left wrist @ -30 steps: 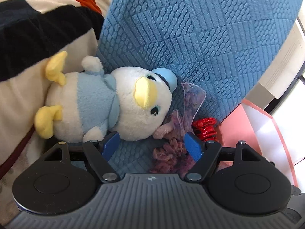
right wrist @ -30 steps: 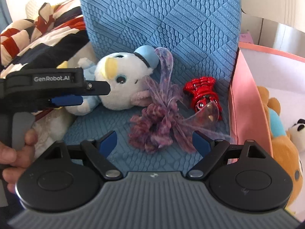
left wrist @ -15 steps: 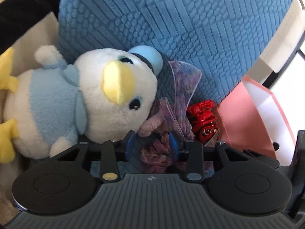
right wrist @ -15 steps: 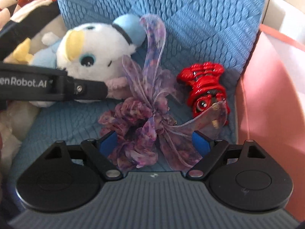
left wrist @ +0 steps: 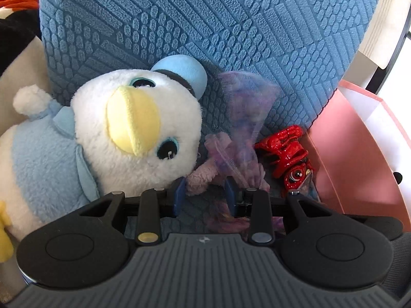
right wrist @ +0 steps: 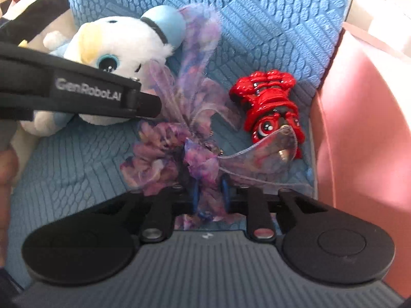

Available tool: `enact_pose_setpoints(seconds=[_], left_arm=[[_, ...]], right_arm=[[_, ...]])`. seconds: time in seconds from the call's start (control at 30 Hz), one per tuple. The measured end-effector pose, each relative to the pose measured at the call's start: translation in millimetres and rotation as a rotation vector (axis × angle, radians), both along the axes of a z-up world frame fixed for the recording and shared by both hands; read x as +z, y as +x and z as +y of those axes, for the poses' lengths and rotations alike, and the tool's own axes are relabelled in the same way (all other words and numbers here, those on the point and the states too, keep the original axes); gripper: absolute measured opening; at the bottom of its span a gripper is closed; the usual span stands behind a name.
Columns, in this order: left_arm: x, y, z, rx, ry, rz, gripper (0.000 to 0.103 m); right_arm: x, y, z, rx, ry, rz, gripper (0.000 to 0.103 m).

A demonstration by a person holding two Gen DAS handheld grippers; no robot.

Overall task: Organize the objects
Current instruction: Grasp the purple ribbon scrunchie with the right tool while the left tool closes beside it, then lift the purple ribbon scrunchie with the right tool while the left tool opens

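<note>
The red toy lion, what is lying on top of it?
A see-through purple ribbon tail from the purple hair scrunchie drapes over the red toy lion's face end. The face shows through it; underneath the toy is hidden.

A blue cushion with raised quilted geometric texture [left wrist: 231, 38] fills the backdrop, its seat part [right wrist: 77, 159] running forward. A striped red, white and black blanket [left wrist: 15, 7] lies at its left edge; bright daylight falls past its right edge.

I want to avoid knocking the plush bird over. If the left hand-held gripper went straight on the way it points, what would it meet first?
Probably the purple scrunchie, whose fuzzy end sits between the left hand-held gripper fingers; the plush bird lies just left, though depth is unclear.
</note>
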State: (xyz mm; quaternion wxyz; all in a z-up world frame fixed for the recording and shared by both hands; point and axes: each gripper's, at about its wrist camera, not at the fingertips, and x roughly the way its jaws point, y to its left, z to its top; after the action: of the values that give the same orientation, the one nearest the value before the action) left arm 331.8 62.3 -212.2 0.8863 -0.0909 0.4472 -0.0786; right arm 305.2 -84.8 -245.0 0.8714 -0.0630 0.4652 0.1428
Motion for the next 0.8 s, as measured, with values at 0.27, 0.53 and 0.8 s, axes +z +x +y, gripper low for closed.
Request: enact_pose_setpoints(seconds=[0.27,0.53,0.8], left_arm=[[-12,12,-10,-0.010,0.023,0.017,0.039],[-14,12,-20,-0.011,0.064,0.003,0.035],[-3,-4,-16,0.008,0.074,-0.004,0.013]], right_arm=[[9,-8,-20,-0.065,0.034,-0.003,0.012],[21,-16,-26,-0.080,0.004,-0.036,0.012],[29,-9,-33,-0.112,0.045,-0.015,0.012]])
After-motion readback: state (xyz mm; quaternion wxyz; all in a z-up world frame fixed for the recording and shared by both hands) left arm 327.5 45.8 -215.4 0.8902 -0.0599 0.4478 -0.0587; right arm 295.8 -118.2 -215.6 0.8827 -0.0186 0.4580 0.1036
